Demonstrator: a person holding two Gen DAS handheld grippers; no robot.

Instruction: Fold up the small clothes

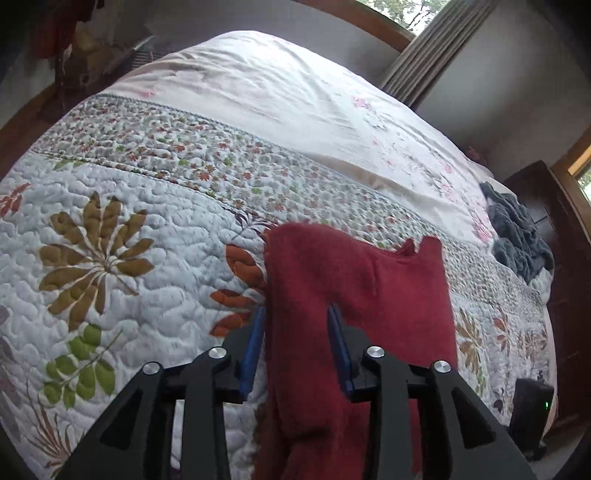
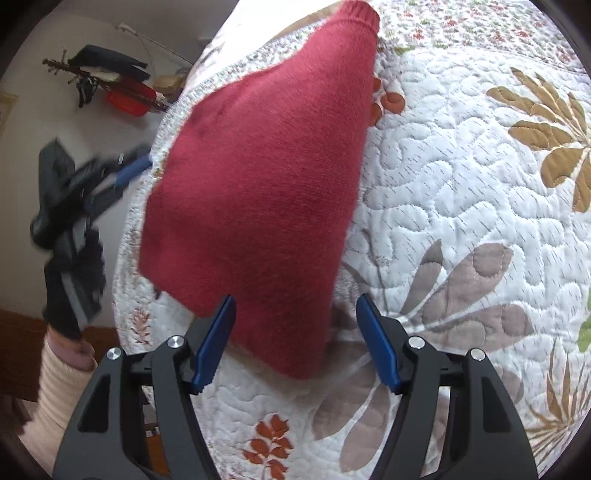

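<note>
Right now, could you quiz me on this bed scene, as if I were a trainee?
1. True or false: the left tool has its blue fingers apart.
2. What colour is the knitted garment lying on the quilt?
   A. red B. yellow C. white
3. Fill in: the crumpled cloth near the far edge of the bed is ____.

Key
1. True; its fingers stand either side of the garment's fabric.
2. A
3. Grey. The right tool is open too, over the garment's near end.

Soft daylight, perhaps from the window (image 1: 417,14); fisheye-bent edges, slight blur.
</note>
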